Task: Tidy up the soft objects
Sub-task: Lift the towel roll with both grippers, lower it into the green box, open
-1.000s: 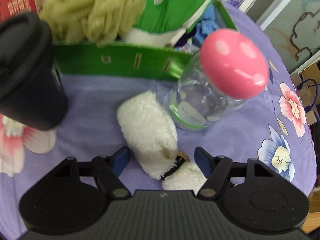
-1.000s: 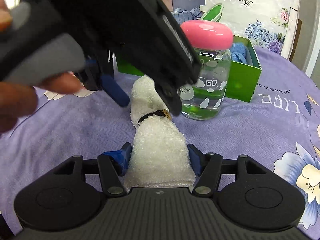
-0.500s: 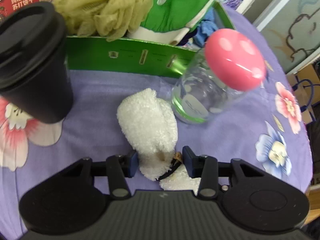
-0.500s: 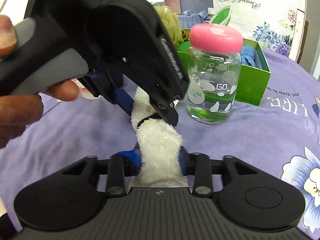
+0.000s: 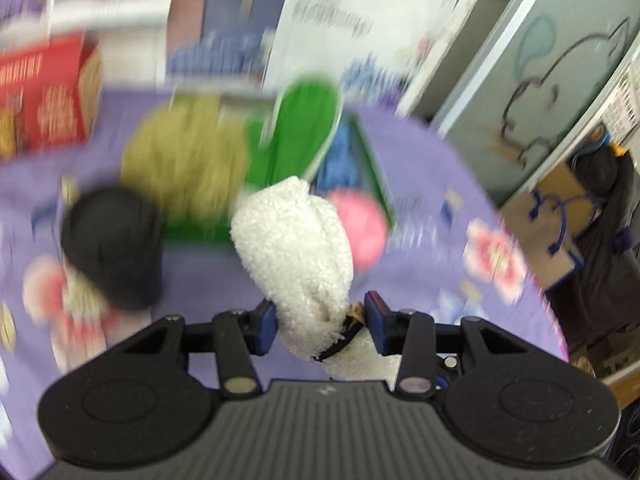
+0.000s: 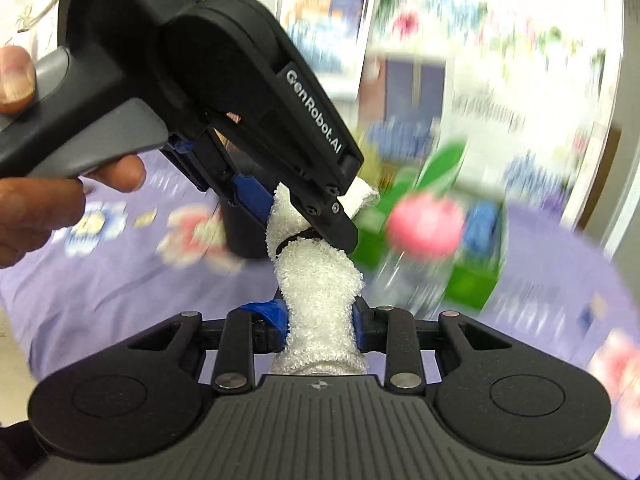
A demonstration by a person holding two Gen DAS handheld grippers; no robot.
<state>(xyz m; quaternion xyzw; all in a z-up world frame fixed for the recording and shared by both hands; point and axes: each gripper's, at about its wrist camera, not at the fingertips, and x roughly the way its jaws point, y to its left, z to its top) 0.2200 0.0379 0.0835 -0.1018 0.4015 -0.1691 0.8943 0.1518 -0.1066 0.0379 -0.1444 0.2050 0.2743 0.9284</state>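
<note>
White fluffy rolled towel point(image 5: 296, 256), dark band point(image 6: 294, 237) seemingly around middle, both hand-held grippers pinching it

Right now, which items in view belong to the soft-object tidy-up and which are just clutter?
In the job:
white fluffy towel, held by left gripper and right gripper
green box
yellow-green pouf
green mitt

Lying about:
black cup
pink-lidded jar
red carton

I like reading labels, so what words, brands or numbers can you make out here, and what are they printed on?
"GenRobot.AI": white letters on the black body of the left gripper, seen from the right wrist.
Red box: pale print, too blurred to read.
White poster behind the table: dark script, blurred beyond reading.
Glass jar with the pink lid: markings smeared, unreadable.
</note>
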